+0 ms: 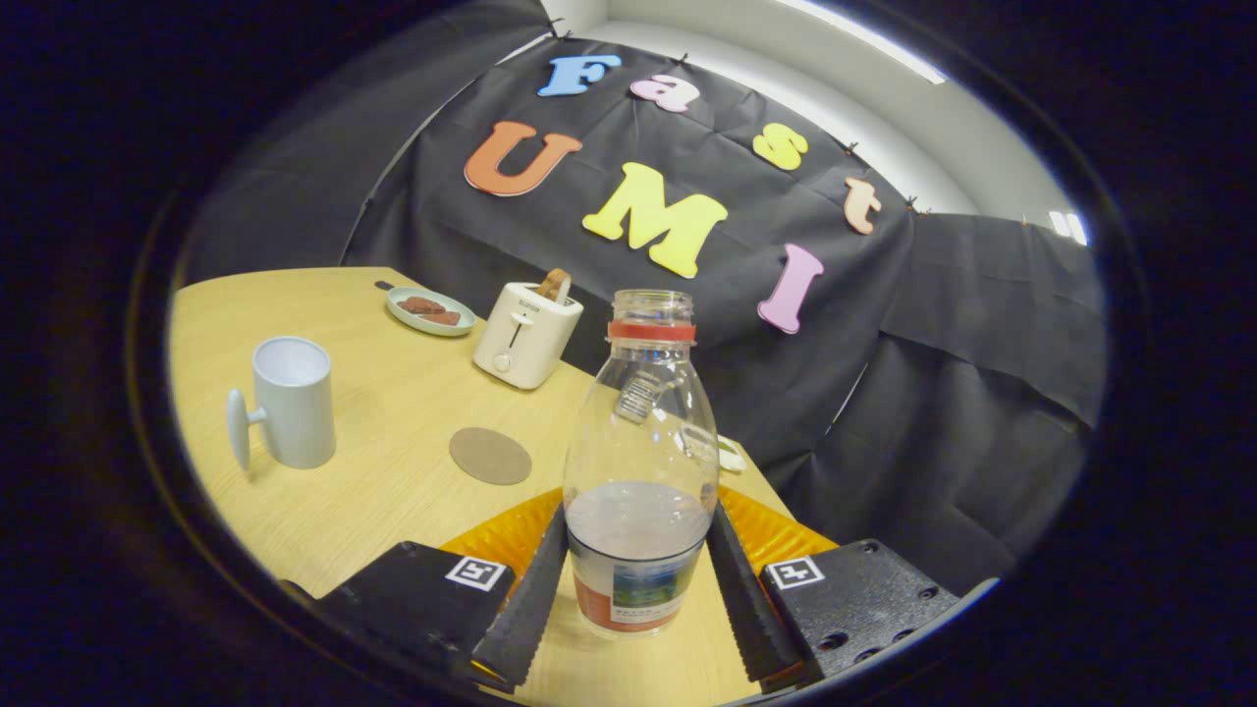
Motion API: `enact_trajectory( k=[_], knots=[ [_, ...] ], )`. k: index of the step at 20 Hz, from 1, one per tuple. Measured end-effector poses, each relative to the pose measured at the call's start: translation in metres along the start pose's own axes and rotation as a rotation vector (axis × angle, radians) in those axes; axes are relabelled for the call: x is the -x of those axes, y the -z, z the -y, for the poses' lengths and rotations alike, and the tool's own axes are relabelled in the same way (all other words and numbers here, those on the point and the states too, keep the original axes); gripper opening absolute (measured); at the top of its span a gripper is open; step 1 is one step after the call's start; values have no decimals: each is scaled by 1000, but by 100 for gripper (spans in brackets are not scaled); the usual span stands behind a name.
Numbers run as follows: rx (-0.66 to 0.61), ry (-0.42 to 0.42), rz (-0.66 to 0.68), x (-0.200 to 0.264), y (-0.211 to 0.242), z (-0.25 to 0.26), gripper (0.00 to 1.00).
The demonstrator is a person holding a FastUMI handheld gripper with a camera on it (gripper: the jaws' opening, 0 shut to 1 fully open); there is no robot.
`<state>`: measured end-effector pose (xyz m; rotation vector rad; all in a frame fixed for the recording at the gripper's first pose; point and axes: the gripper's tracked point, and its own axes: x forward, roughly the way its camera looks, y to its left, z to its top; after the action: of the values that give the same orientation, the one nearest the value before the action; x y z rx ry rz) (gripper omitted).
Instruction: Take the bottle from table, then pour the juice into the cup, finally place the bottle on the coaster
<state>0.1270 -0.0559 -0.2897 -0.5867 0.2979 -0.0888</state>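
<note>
A clear plastic bottle (643, 432) with a red neck ring and no cap stands upright between my fingers, with a little liquid in its lower part above the label. My gripper (638, 516) is shut on it, both fingers (538, 589) pressing its sides at label height. Whether its base rests on the table I cannot tell. A pale blue cup (293, 403) with a side handle stands on the wooden table (393, 393), beyond my fingers to the left. The round brown coaster (490, 456) lies flat between the cup and the bottle.
A white toaster (525, 334) with a slice of bread in it stands beyond the coaster, and a small plate (430, 311) with brown food lies past it. An orange mat (501, 535) lies under the bottle. The table's edge runs close behind the bottle on the right.
</note>
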Motion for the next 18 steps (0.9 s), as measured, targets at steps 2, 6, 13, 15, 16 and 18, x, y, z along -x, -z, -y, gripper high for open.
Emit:
enact_trajectory(
  k=[2,6,13,15,16,18],
  knots=[
    [73,8,14,4,-6,-1,82],
    [173,4,32,4,-17,-16,81],
    [419,-4,50,-3,-40,-43,81],
    [479,-2,74,-2,-51,-51,82],
    [514,0,78,-2,-54,-54,81],
    [581,12,81,-1,-61,-54,81]
  ],
)
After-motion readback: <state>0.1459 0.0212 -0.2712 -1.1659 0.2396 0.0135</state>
